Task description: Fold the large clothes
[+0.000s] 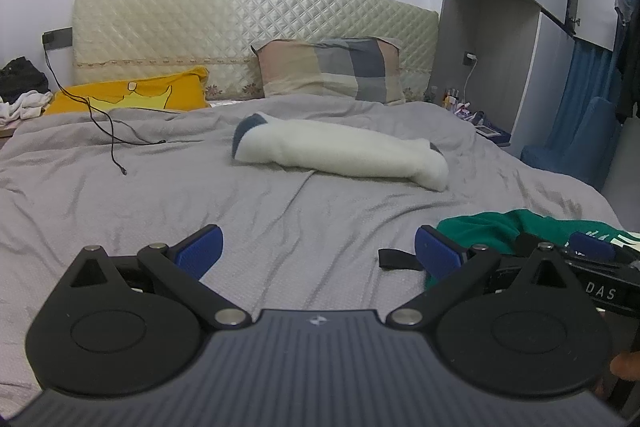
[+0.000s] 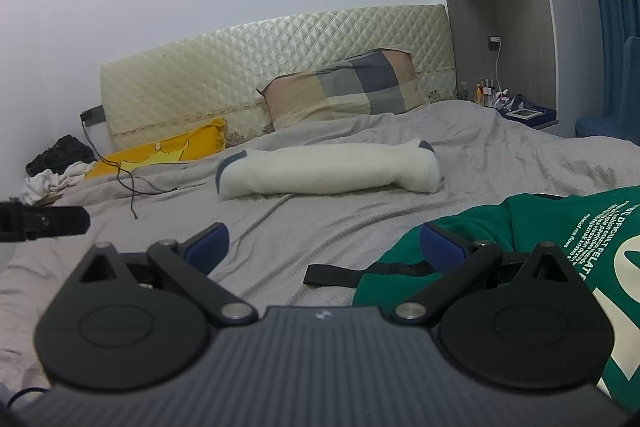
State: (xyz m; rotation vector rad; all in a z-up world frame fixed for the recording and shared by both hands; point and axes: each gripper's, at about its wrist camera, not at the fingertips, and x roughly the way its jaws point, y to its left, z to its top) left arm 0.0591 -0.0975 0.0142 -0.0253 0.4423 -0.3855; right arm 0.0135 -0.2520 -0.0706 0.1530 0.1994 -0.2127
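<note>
A green garment with white lettering [image 2: 540,231] lies crumpled on the grey bed sheet [image 2: 320,215] at the right; a black strap [image 2: 340,275] sticks out from under it. It also shows in the left wrist view [image 1: 496,229] at the right. My left gripper [image 1: 318,251] is open and empty, low over the sheet, left of the garment. My right gripper [image 2: 324,247] is open, its right fingertip [image 2: 442,247] over the garment's edge, holding nothing. The right gripper's body appears in the left wrist view [image 1: 592,267].
A rolled white blanket [image 1: 340,151] lies across the bed's middle. A checked pillow [image 1: 330,69] and a yellow pillow [image 1: 132,95] lean at the quilted headboard [image 1: 240,27]. A black cable [image 1: 108,131] trails on the left. A nightstand [image 2: 524,113] with bottles stands at the right.
</note>
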